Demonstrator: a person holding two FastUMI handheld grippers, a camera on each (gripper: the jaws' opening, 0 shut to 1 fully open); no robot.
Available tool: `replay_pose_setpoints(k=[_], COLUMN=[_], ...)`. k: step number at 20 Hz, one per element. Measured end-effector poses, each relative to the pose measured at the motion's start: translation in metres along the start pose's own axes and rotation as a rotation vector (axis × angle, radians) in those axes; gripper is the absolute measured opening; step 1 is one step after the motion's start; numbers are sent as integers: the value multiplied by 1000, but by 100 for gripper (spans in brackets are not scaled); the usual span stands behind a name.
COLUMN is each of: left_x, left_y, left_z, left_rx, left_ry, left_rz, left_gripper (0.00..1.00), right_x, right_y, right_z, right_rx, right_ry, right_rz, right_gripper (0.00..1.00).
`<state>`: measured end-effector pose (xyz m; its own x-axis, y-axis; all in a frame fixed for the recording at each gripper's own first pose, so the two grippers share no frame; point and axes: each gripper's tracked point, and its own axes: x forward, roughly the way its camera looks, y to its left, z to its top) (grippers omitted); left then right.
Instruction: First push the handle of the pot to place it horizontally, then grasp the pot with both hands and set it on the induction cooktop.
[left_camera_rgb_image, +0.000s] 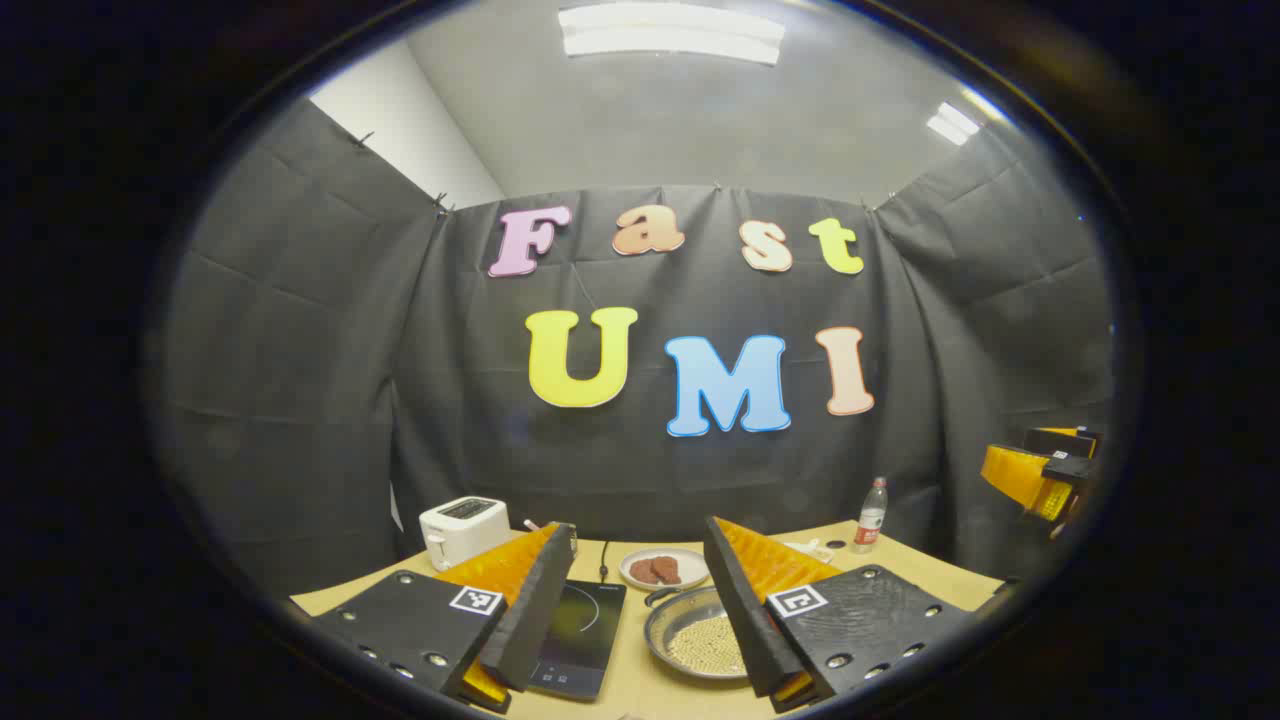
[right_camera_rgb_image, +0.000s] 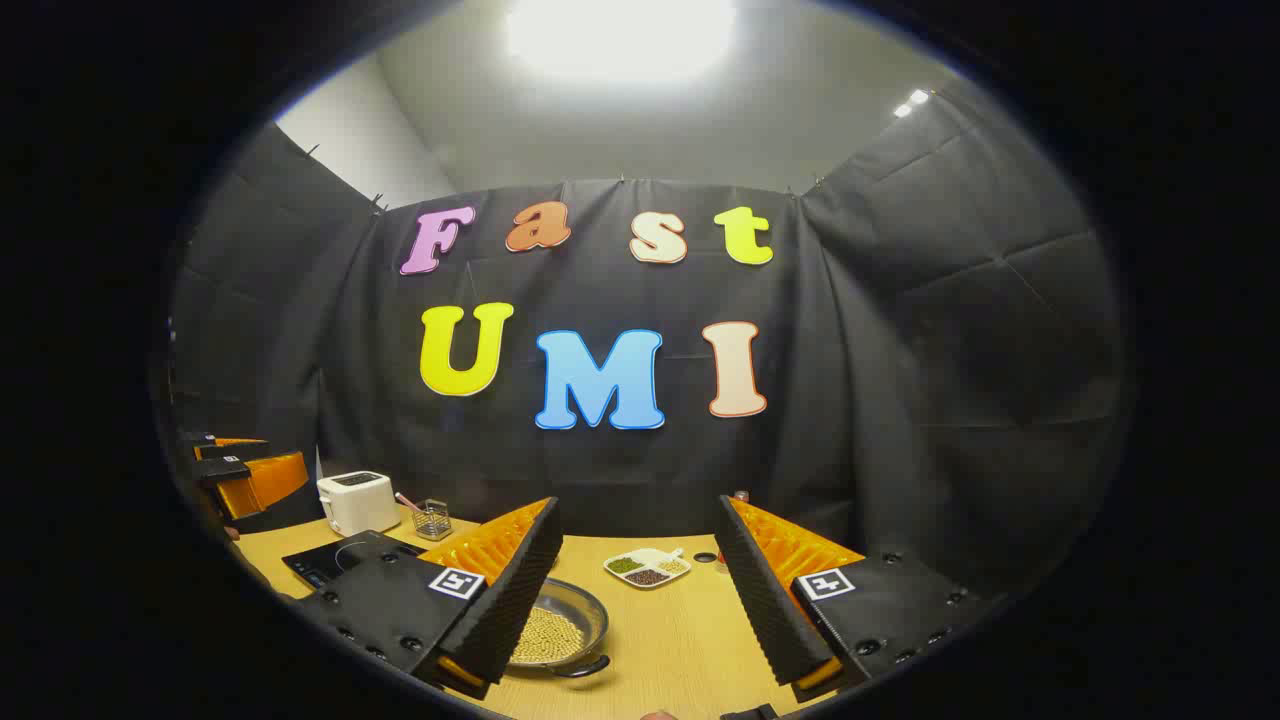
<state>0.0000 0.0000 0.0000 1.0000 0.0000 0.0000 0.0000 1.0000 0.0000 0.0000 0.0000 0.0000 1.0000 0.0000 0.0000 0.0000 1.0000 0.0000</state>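
Both grippers' jaws gape wide, holding nothing.

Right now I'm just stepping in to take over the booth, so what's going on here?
A person holds two grippers above a wooden table, both open and holding nothing. The left gripper hovers between the induction cooktop and the pot of beans. The right gripper hangs just right of the pot. The pot sits on the table beside the cooktop, not yet on it. A toaster stands behind.

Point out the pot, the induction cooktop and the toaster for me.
pot (left_camera_rgb_image: 700, 640), left gripper view, on the beans inside it.
induction cooktop (left_camera_rgb_image: 583, 632), left gripper view, on its glass top.
toaster (left_camera_rgb_image: 462, 528), left gripper view, on its front side.
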Motion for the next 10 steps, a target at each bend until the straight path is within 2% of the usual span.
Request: replay_pose_setpoints(k=[5, 6, 7, 8, 10], left_x=[-7, -8, -9, -10, -13], left_y=[3, 3, 5, 7, 10], left_z=[1, 2, 1, 2, 3], left_rx=[10, 12, 13, 11, 7], left_ry=[-4, -6, -6, -6, -6], left_rz=[4, 5, 7, 8, 15], left_gripper=[80, 77, 80, 77, 80], right_x=[-3, -4, -5, -6, -6], right_y=[-1, 0, 0, 1, 3], right_z=[1, 1, 1, 0, 0], right_rx=[-4, -4, -5, -7, -4], right_ry=[-8, -9, -8, -6, -4], right_rz=[-6, -6, -6, -6, -4], right_gripper=[98, 98, 96, 98, 98])
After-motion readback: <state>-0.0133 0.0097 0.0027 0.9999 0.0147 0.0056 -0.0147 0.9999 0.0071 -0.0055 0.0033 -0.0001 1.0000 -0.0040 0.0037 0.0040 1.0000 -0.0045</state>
